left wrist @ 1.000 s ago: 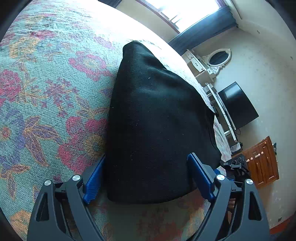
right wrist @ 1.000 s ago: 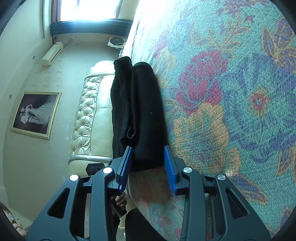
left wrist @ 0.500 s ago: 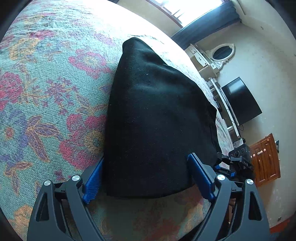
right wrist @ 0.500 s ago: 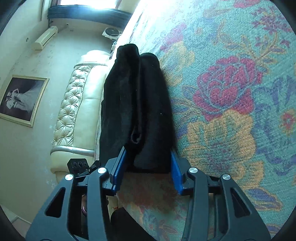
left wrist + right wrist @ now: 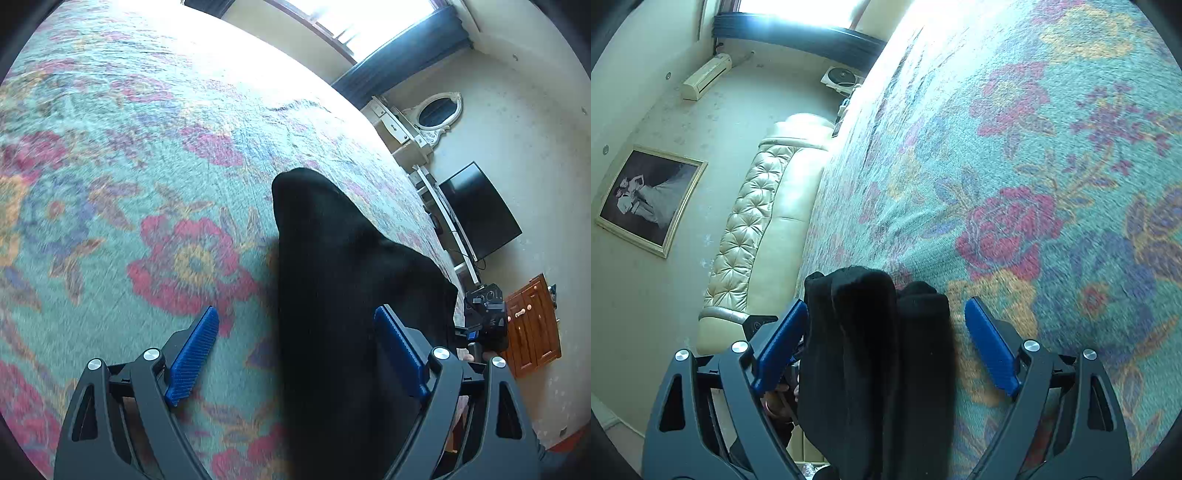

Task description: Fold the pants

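A wide floral-patterned teal bedspread (image 5: 110, 166) is stretching away toward a bright window, with a cream tufted headboard (image 5: 753, 229) along its edge. The folded black fabric pants (image 5: 332, 295) are lying near the bed's edge. My left tongs (image 5: 295, 354) are gaping over them, angled downward; my right tongs (image 5: 882, 343), just spreading, are straddling the bundle's end without pressing.

One folded pants (image 5: 343, 280), apparently; two grippers (image 5: 295, 347).

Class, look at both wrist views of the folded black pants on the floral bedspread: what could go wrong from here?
1. The right tool has just been opening, with the pants between its pads. Unpressed, the stacked layers may spring apart.
2. The pants lie near the edge of the bedspread and might slide off.
3. The left tool stands open with one pad over the cloth; moving it could drag the fold.
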